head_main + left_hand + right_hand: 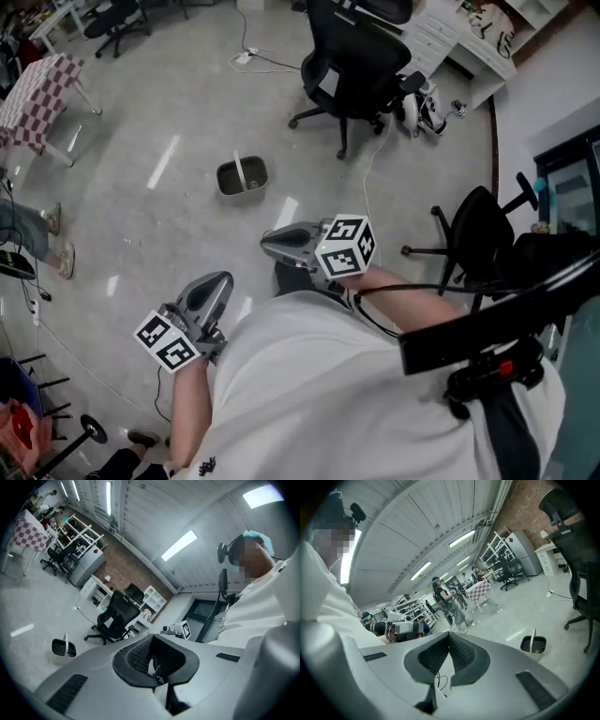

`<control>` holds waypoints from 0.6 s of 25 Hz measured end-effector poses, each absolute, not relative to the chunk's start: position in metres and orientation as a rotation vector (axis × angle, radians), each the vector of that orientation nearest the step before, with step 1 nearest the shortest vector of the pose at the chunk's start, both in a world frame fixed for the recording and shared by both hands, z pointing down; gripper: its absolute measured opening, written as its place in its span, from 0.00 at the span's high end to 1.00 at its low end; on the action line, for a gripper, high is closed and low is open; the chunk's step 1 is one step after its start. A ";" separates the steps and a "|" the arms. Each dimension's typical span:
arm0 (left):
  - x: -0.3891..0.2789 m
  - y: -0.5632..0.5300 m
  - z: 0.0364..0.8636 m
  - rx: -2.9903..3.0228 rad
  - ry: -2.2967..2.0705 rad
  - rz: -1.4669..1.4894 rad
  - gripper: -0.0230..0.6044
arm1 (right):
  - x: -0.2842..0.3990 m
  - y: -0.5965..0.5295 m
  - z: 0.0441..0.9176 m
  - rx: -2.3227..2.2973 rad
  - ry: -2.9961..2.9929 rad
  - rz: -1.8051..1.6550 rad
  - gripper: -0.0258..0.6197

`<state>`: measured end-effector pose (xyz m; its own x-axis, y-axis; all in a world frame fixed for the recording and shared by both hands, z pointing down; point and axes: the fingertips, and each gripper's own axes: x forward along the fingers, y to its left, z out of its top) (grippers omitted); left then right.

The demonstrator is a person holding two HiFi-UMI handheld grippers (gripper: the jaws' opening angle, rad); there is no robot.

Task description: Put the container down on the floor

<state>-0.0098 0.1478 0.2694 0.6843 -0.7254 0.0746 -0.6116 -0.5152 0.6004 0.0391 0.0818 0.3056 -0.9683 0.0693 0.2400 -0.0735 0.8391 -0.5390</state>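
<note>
The container (242, 175), a grey pail with a light handle across its top, is standing upright on the floor (169, 216), well apart from both pairs of jaws and ahead of them. Nothing is touching it.

The left gripper (223, 277) is pointing out over the floor, and its jaws are lying fully together, pad against pad, with nothing between them. In the left gripper view the container (63, 649) is showing to the left of the closed tips of this gripper (152, 637) and far beyond them, while a black office chair (115, 616) is standing ahead of the tips.

The right gripper (266, 245) is pointing the same way, and its jaws are also pressing together and holding nothing. In the right gripper view the container (533, 645) is sitting to the right of the tips of this gripper (449, 634), again far from them. Beyond the tips a checked table (480, 591) is standing, and a person (443, 597) is standing beside it.
</note>
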 end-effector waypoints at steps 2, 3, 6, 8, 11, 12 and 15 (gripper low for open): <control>-0.006 0.147 0.270 2.294 -1.037 -0.239 0.95 | 0.046 0.084 0.302 -0.009 -2.771 0.806 0.93; -0.006 0.147 0.270 2.294 -1.047 -0.237 0.95 | 0.049 0.086 0.301 -0.016 -2.772 0.792 0.93; -0.008 0.143 0.269 2.294 -1.074 -0.235 0.95 | 0.051 0.088 0.296 -0.039 -2.780 0.757 0.94; -0.008 0.143 0.267 2.294 -1.080 -0.230 0.95 | 0.050 0.090 0.292 -0.051 -2.788 0.748 0.94; -0.006 0.145 0.265 2.295 -1.083 -0.226 0.95 | 0.048 0.094 0.287 -0.071 -2.792 0.726 0.94; -0.005 0.145 0.266 2.296 -1.085 -0.226 0.95 | 0.048 0.095 0.287 -0.079 -2.792 0.720 0.94; -0.004 0.144 0.269 2.292 -1.086 -0.224 0.95 | 0.047 0.094 0.289 -0.088 -2.790 0.710 0.94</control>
